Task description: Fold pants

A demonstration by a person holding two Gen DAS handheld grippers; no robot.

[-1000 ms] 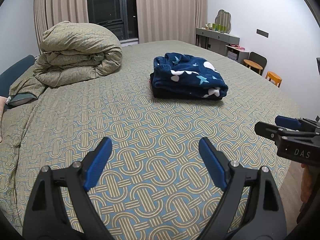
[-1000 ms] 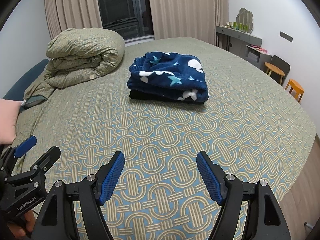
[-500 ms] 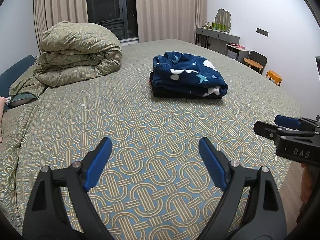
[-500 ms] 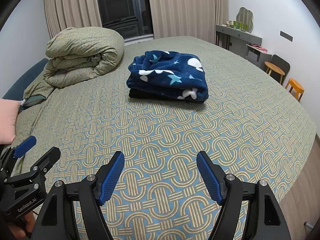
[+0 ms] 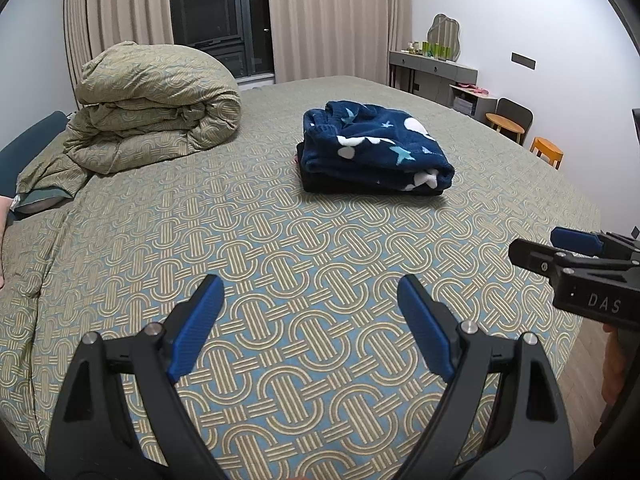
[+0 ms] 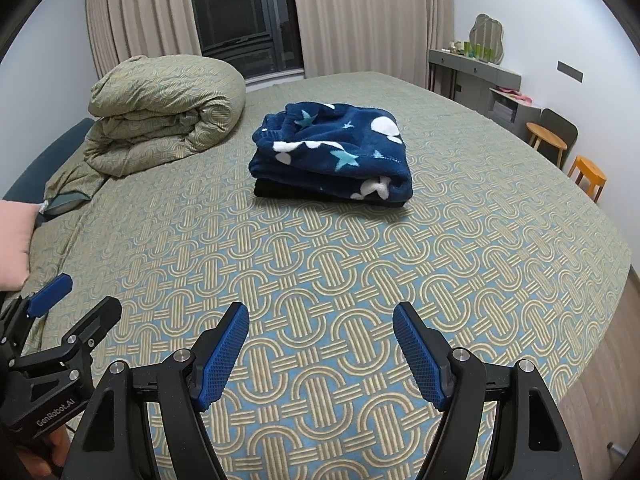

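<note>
Navy fleece pants with white and teal stars [image 5: 372, 152] lie folded on top of a black folded garment [image 5: 340, 186] in the middle of the bed; they also show in the right wrist view [image 6: 336, 152]. My left gripper [image 5: 310, 292] is open and empty, held above the patterned bedspread well short of the pants. My right gripper [image 6: 320, 314] is open and empty, also short of the pants. Each gripper shows at the edge of the other's view: the right one [image 5: 560, 248], the left one [image 6: 76, 300].
A rolled duvet [image 5: 156, 104] lies at the far left of the bed [image 5: 280, 260]. A grey desk [image 5: 434, 68], a chair and orange stools [image 5: 546, 150] stand by the right wall. The bed's right edge drops to wooden floor [image 6: 600, 380]. A pink pillow [image 6: 14, 236] is at left.
Both grippers have stayed open and drifted slightly; the view has tilted a little so the pants sit slightly lower in frame. Nothing was grasped or moved.
</note>
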